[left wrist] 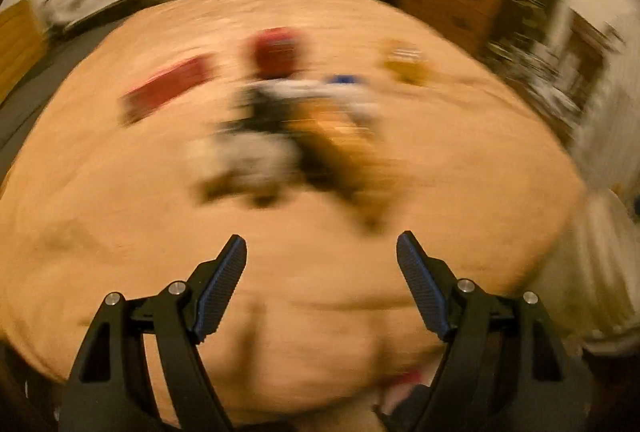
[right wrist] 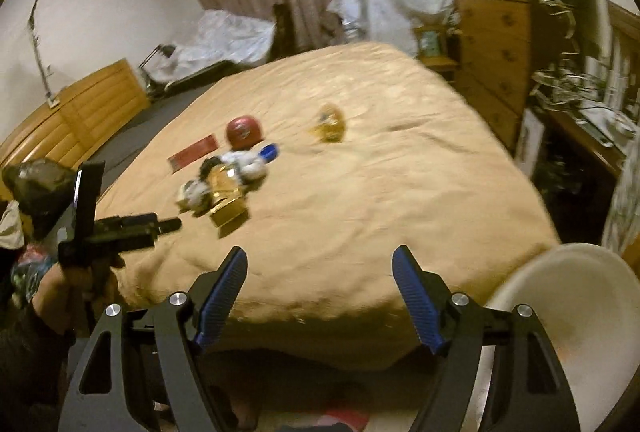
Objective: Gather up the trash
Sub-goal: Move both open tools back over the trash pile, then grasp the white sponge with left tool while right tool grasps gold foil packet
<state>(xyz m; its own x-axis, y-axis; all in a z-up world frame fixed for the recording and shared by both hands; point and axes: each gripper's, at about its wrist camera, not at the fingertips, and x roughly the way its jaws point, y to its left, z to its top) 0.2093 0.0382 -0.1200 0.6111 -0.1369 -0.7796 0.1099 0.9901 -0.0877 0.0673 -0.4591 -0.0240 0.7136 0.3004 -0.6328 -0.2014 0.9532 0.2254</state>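
Observation:
Trash lies on a tan bed cover (right wrist: 380,200): a flat red packet (right wrist: 194,152), a round red lid or tin (right wrist: 243,131), a blue cap (right wrist: 269,152), a yellow wrapper (right wrist: 330,122), and a heap of crumpled white paper (right wrist: 250,164) around a gold box (right wrist: 226,198). My right gripper (right wrist: 320,264) is open and empty, short of the bed's near edge. The left wrist view is badly blurred; it shows the same heap (left wrist: 288,136) ahead of my left gripper (left wrist: 320,252), which is open and holds nothing. A hand carries the left gripper (right wrist: 172,224) at the bed's left side.
A white tub (right wrist: 568,296) sits at the lower right beside the bed. A dark crumpled bag (right wrist: 36,184) shows at the far left. A wooden dresser (right wrist: 492,60) and cluttered shelves (right wrist: 580,104) stand right of the bed; low wooden furniture (right wrist: 80,112) lines the left wall.

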